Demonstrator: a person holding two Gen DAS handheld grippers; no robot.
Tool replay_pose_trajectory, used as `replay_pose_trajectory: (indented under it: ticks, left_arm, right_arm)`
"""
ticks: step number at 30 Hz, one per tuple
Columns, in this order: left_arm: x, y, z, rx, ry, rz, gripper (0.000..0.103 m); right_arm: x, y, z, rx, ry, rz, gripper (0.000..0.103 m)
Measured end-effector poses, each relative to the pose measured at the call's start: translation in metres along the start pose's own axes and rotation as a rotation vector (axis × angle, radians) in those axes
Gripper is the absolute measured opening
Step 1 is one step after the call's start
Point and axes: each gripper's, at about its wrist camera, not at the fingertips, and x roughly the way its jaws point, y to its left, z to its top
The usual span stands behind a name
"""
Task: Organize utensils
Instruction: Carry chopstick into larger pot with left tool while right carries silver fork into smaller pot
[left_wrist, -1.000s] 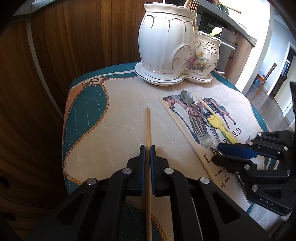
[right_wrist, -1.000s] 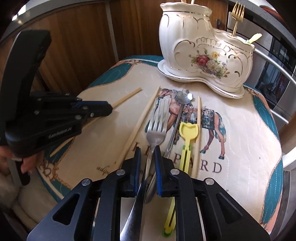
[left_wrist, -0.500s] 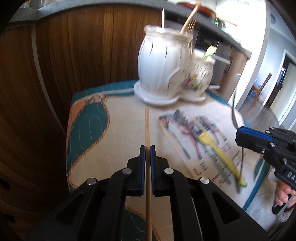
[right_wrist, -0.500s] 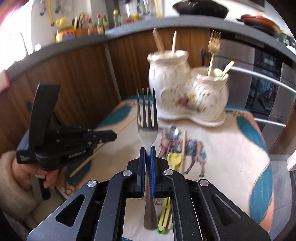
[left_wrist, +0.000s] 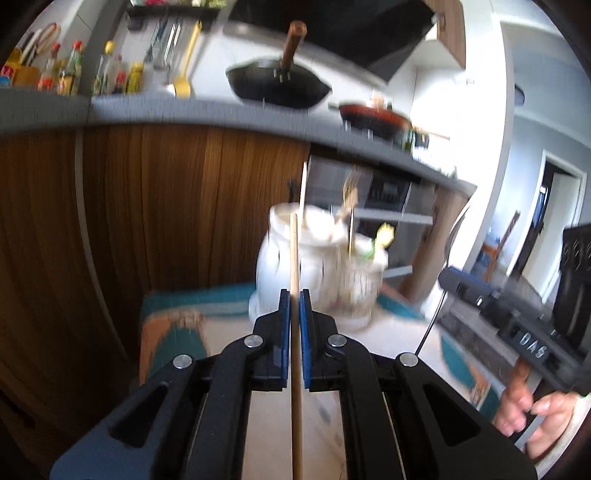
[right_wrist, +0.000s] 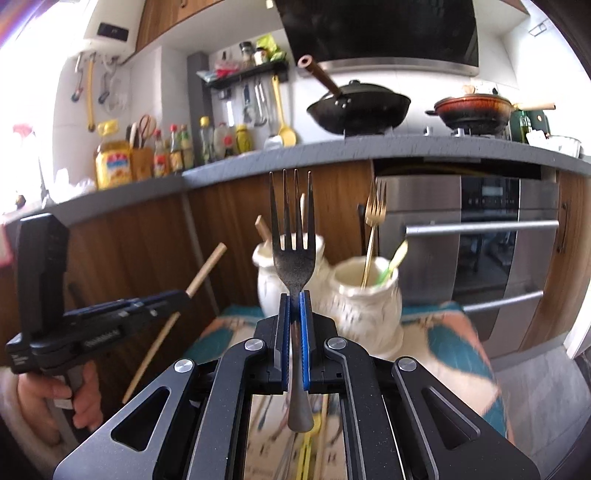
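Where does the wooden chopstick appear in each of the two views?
Left wrist: the chopstick runs up the centre, clamped in the left gripper.
Right wrist: it slants at left, through the left gripper.
Shared landmark: the white holder behind.

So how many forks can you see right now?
2: a steel fork gripped upright in the right gripper, and a gold fork standing in the holder's smaller pot. Others may be hidden.
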Motion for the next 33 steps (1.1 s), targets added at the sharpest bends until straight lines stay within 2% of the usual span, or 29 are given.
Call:
replay_pose_trajectory:
  ticks: [4,9,16,26,33]
  left_arm:
    - [0.005,-0.003,0.040,-0.003,-0.102,-0.008,0.005]
    - [0.027,-0.008,0.086,0.005,-0.223,-0.011,0.005]
    - [0.069,0.003,0.123,-0.078,-0.297,-0.032,0.005]
    - [0.121,0.004,0.112,-0.083,-0.291,0.006,0.005]
    - [0.126,0.013,0.091,-0.065,-0.237,0.003,0.005]
  right_arm:
    - [0.013,-0.015,0.032,0.029,-0.039,-0.002,0.006]
    - [0.030,-0.034,0.068,0.037,-0.108,-0.050,0.006]
    - [0.064,-0.063,0.098,0.078,-0.157,-0.083,0.006]
    - [0.104,-0.076,0.067,0.099,-0.055,-0.068,0.006]
    - [0.117,-0.077,0.047,0.106,0.015,-0.057,0.006]
